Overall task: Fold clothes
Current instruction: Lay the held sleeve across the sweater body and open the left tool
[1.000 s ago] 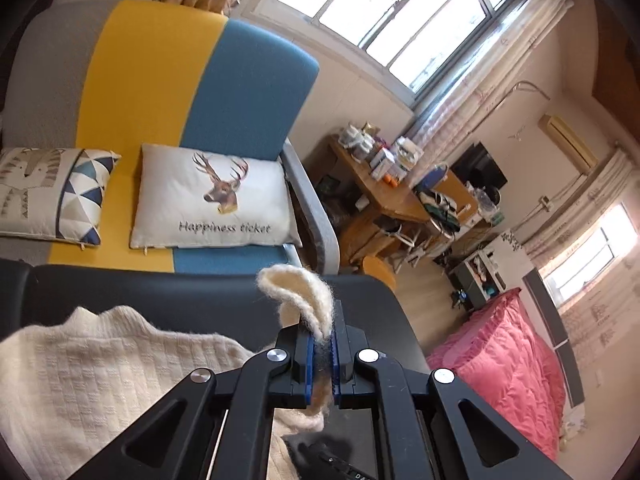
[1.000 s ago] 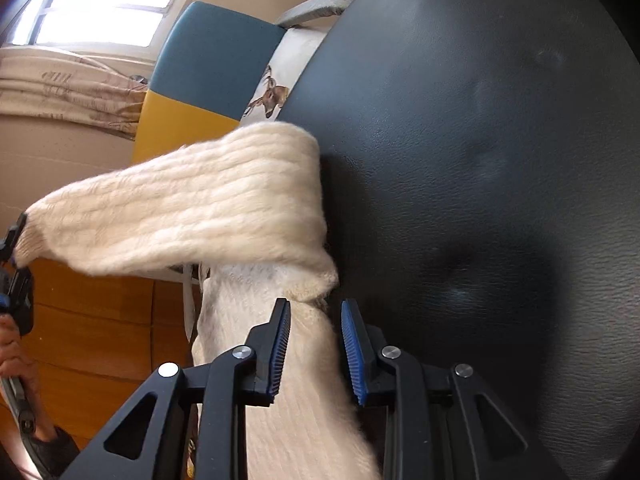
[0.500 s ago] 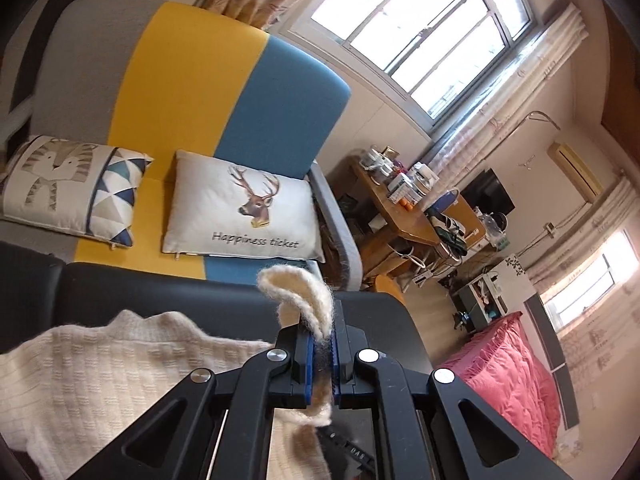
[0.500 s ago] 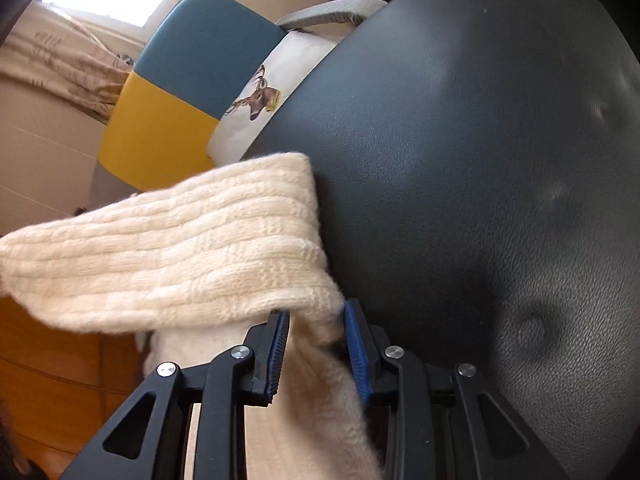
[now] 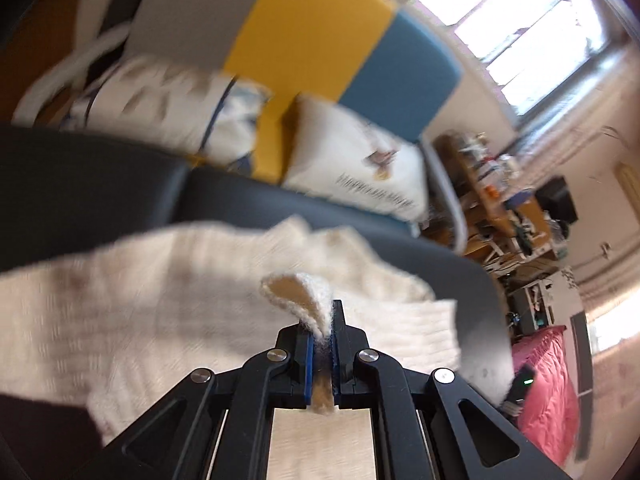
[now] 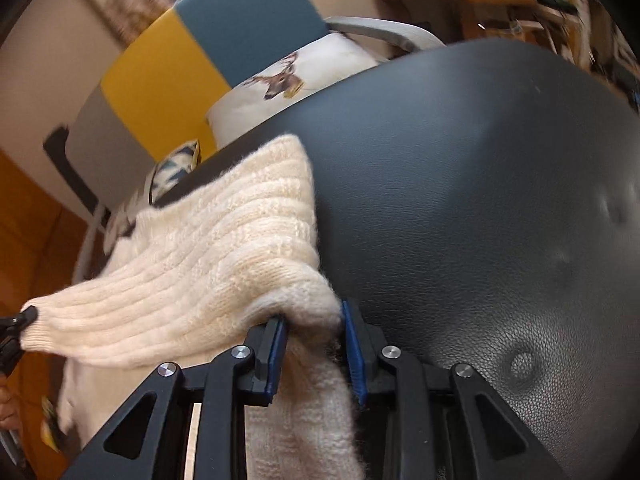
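A cream knitted sweater (image 5: 160, 300) lies partly spread on a black padded surface (image 5: 100, 184). My left gripper (image 5: 322, 320) is shut on a folded edge of it, a small loop of knit sticking up past the fingertips. In the right wrist view a wide band of the sweater (image 6: 224, 256) stretches from my right gripper (image 6: 314, 320) across to the left gripper (image 6: 16, 320) at the left edge. The right gripper's jaws are closing, with a thick bunch of knit filling the gap between the blue pads. The rest of the sweater hangs below the grippers, hidden.
Behind the black surface (image 6: 480, 200) stands a sofa with a grey, yellow and blue back (image 5: 320, 40) and two white cushions (image 5: 352, 168). A cluttered wooden desk (image 5: 492, 200) and a pink bed (image 5: 548, 392) are to the right.
My left gripper has swung down and across, so more of the sweater now lies spread beneath it. The right gripper rolled, and the stretched band sank towards the black surface.
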A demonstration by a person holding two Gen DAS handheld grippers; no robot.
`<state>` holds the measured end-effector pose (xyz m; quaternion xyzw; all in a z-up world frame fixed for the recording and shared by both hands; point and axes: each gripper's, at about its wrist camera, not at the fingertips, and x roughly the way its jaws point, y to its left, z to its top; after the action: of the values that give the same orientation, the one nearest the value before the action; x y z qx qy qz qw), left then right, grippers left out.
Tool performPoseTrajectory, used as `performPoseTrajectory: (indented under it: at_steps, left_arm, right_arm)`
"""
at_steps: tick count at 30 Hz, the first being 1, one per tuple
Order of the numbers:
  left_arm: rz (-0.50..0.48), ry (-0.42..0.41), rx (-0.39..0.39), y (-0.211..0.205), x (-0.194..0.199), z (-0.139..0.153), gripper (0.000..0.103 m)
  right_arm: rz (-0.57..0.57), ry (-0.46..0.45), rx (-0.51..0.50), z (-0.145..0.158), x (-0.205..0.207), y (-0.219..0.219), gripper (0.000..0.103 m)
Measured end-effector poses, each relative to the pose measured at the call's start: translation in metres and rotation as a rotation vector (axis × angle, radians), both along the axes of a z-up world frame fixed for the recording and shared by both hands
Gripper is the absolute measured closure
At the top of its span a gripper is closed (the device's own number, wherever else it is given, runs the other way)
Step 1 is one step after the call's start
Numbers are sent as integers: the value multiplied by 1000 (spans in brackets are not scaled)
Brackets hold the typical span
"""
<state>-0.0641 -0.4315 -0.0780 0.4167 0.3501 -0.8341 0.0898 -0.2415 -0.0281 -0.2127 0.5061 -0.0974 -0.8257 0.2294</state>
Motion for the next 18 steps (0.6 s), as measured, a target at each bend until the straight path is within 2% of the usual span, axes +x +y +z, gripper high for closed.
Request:
performPoseTrajectory:
  at_steps: [5,6,9,12,15,18]
  left_arm:
    - [20,-92,5,-5,17,-50,97]
    - [16,-103,11,-4,20,-59,97]
    - [-7,-141,-14,4,23,-74,97]
    - [-6,-169,-25,8,28,-83,97]
    - [-1,-168,-16,7,32,-84,97]
    - [-5,-175,-19,8,30,-86,96]
  right_arm:
    - [9,71,106,5,5,-7,76]
    - [-9,73,89,7,4,-4,76]
    - [-30,-23,-16,-2,-4,9,76]
    - [-33,-54,-73,1,-3,23,76]
    - [-54,-141,-299,6,-2,49,75]
    - [-99,-239,-567,3,-1,70,75]
